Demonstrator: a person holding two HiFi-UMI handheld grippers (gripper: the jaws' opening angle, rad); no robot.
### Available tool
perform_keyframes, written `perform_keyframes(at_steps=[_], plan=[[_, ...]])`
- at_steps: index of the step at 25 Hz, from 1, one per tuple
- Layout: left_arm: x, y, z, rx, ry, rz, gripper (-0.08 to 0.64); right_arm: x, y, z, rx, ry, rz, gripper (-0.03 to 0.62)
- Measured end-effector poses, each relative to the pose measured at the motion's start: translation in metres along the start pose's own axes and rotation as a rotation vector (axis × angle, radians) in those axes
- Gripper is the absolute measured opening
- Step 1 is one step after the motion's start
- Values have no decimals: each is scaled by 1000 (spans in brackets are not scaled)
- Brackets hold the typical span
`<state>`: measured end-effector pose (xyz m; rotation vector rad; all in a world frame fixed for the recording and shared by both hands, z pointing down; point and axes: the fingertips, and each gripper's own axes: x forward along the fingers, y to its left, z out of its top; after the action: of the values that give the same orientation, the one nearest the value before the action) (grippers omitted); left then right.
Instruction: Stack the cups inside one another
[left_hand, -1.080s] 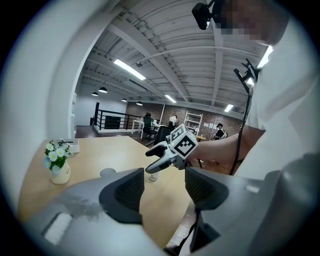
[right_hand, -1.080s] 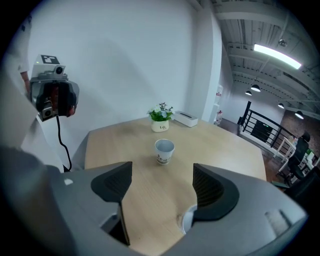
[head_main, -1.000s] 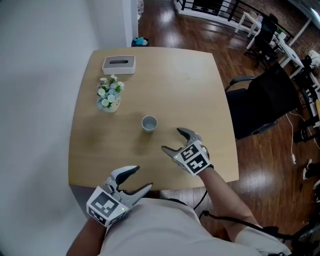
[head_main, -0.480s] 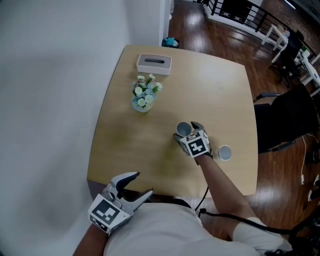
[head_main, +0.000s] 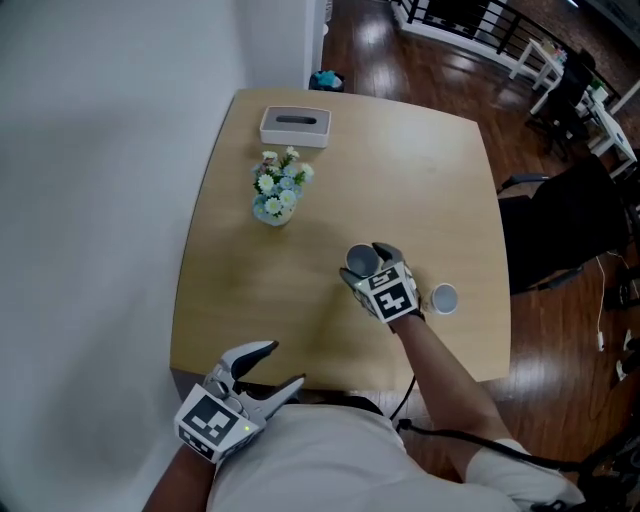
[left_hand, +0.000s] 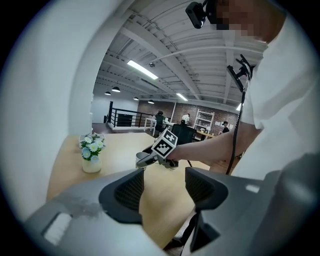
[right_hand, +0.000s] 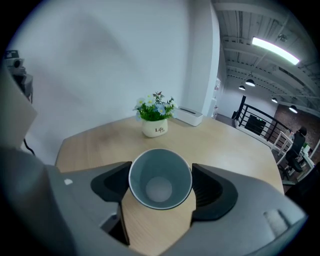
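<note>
**Gripping one cup with the right claw; second cup loose on the table**

Your right claw (head_main: 370, 264) was clenched on a grey cup (head_main: 358, 260). In the right gripper view both pads pressed against the cup's sides, and its open mouth faced the camera with the pale bottom showing inside. That cup sat over the middle of the wooden table (head_main: 420, 170), slightly toward the near edge. Whether its base touched the wood or hung just above it could not be told from either view.

A second cup (head_main: 444, 298) stood upright on the table with its mouth up. It was just to the right of your right wrist, apart from the claw and near the table's right edge.

Your left claw (head_main: 284, 364) was released, its jaws apart with nothing between them. You held it low by your torso, off the near edge of the table. The left gripper view looked across the table toward your right arm.

Other items noted:
- A small white pot of flowers (head_main: 272, 198) stood toward the table's left side.
- A white box (head_main: 294, 127) lay beyond the pot, near the far edge.
</note>
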<state>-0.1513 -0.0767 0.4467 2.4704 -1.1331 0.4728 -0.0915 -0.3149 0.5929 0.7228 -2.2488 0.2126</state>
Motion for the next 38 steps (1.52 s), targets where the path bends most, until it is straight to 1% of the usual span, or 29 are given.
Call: perform_keyframes(at_steps=[4, 6, 8, 13, 18, 22, 25, 33, 38], plan=[[23, -15, 17, 29, -12, -75, 276, -45, -8, 4, 2, -34, -3, 379], [36, -26, 23, 52, -21, -123, 276, -69, -19, -1, 15, -41, -20, 379], [48, -39, 28, 59, -23, -169, 276, -92, -34, -9, 29, -43, -48, 379], [74, -64, 35, 99, -20, -253, 276, -142, -72, -41, 85, -26, -123, 379], [95, -84, 41, 101, -12, -295, 276, -172, -100, -82, 120, 12, -167, 379], [108, -94, 44, 112, -9, -299, 276, -174, -112, -104, 124, 36, -172, 379], [115, -99, 45, 116, -10, -284, 276, -170, -116, -114, 125, 42, -156, 379], [126, -111, 44, 71, 3, -220, 276, -153, -110, -130, 100, 41, -54, 391], [134, -122, 40, 38, 20, -176, 276, -157, -113, -130, 89, 6, -22, 403]])
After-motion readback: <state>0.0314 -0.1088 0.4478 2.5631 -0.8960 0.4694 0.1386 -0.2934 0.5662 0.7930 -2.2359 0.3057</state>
